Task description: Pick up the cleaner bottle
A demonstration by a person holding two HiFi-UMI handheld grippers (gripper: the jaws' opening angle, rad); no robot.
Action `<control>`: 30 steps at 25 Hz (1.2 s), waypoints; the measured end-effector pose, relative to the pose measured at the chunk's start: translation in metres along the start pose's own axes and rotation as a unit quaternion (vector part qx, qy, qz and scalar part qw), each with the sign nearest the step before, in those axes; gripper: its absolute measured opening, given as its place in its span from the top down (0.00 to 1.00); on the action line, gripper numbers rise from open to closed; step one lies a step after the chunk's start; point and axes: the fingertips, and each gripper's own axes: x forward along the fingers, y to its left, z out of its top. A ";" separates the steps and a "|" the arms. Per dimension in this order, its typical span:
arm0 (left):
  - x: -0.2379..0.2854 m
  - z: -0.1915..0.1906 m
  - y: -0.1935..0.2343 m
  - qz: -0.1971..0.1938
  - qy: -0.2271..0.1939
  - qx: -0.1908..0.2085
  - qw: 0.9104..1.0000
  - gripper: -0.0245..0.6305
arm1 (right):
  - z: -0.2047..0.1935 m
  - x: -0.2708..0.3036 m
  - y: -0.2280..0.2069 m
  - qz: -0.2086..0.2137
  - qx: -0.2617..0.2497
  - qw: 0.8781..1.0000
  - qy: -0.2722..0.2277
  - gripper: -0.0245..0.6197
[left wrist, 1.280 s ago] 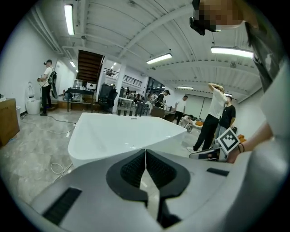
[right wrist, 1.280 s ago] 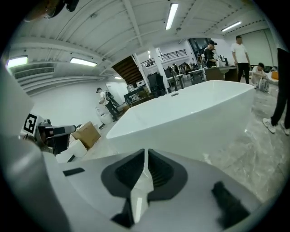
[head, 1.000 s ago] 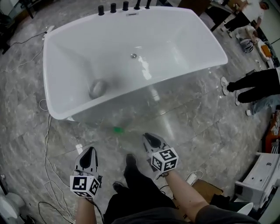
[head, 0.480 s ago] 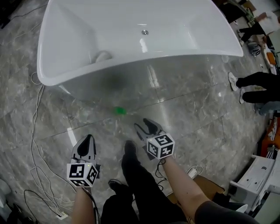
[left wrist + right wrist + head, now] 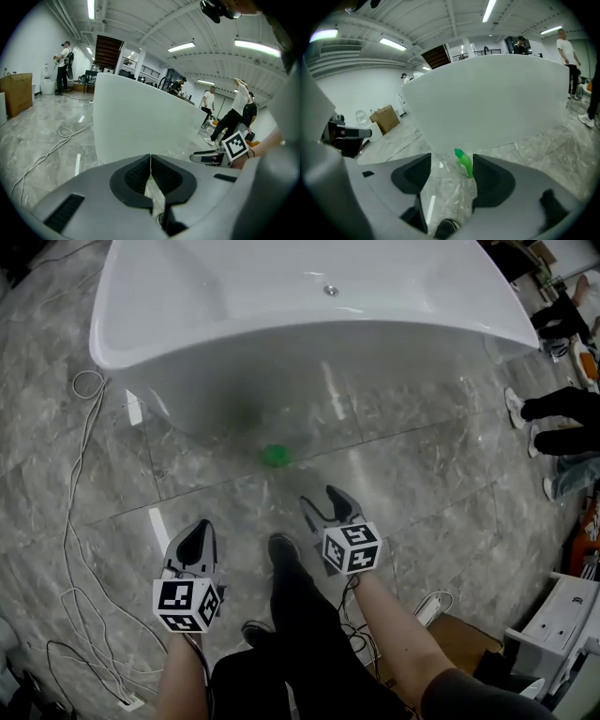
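We judge the green cleaner bottle [image 5: 275,456], standing on the floor [image 5: 422,456] beneath the bathtub [image 5: 309,329] at frame centre, light but slick, best gripped round its body by the right gripper [image 5: 320,502], whose fingers have just opened wide with nothing between them; the left gripper [image 5: 196,534] is clenched empty.

A white bathtub [image 5: 187,296] fills the top of my view, its drain [image 5: 330,291] glinting, on a grey marble floor [image 5: 450,484]. White cables [image 5: 80,484] trail left of the tub, with one coil [image 5: 89,382] just beside its corner. Bystanders' legs [image 5: 562,423] stand right of the tub. A white cabinet [image 5: 562,624] and a cardboard box [image 5: 450,643] sit well apart from the tub, on my right.
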 end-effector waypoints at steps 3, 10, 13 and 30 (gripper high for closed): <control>0.024 -0.013 0.013 -0.001 -0.011 -0.012 1.000 0.94 | -0.016 0.026 -0.014 -0.006 -0.004 1.000 -0.003 0.54; 0.090 -0.003 0.043 -0.007 -0.051 0.026 0.998 0.94 | -0.030 0.093 -0.038 0.035 -0.042 0.998 -0.012 0.54; 0.119 -0.006 0.054 -0.010 -0.063 0.034 0.997 0.94 | -0.040 0.123 -0.050 0.047 -0.069 0.996 -0.015 0.54; 0.207 -0.054 0.101 0.006 -0.061 0.045 0.997 0.94 | -0.109 0.230 -0.064 0.113 -0.178 0.977 0.002 0.54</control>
